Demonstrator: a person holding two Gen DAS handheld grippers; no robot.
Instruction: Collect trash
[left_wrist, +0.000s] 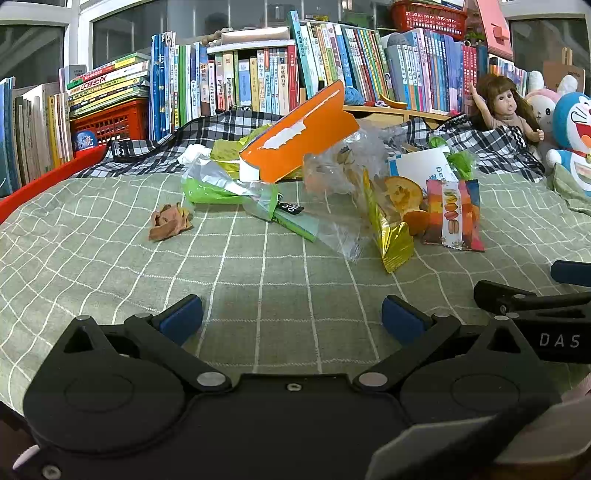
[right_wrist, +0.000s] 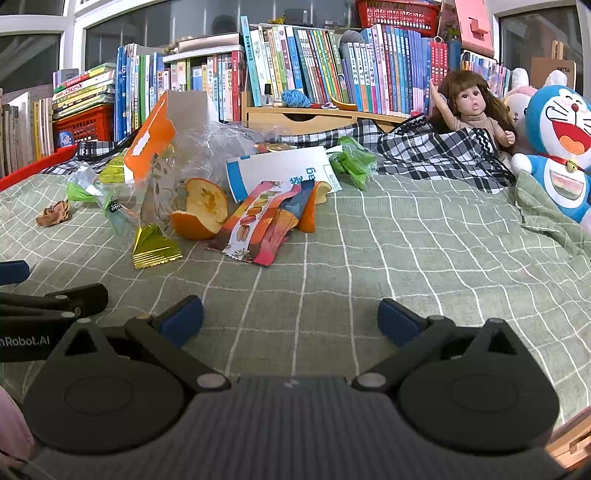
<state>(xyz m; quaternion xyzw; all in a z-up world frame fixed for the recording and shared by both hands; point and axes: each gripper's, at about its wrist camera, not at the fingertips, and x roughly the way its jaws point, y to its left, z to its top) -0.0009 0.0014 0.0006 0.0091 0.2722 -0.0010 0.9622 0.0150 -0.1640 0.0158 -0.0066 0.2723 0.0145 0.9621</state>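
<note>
Task not yet begun: left gripper (left_wrist: 291, 314) and right gripper (right_wrist: 290, 314) hover with jaws fully spread and empty over the green checked bed (right_wrist: 406, 258), while the trash pile (left_wrist: 332, 184) lies uncollected ahead, no bin in view.

The blue plush toy (left_wrist: 576, 136) is cut off by the picture's right edge; book spines (right_wrist: 295, 59) are too small to read; the clear bag (right_wrist: 207, 147) hides litter behind it

A child's bedroom: bed (right_wrist: 406, 240) (green checked cover), crammed bookshelves (right_wrist: 314, 62), doll (right_wrist: 472, 107).
</note>
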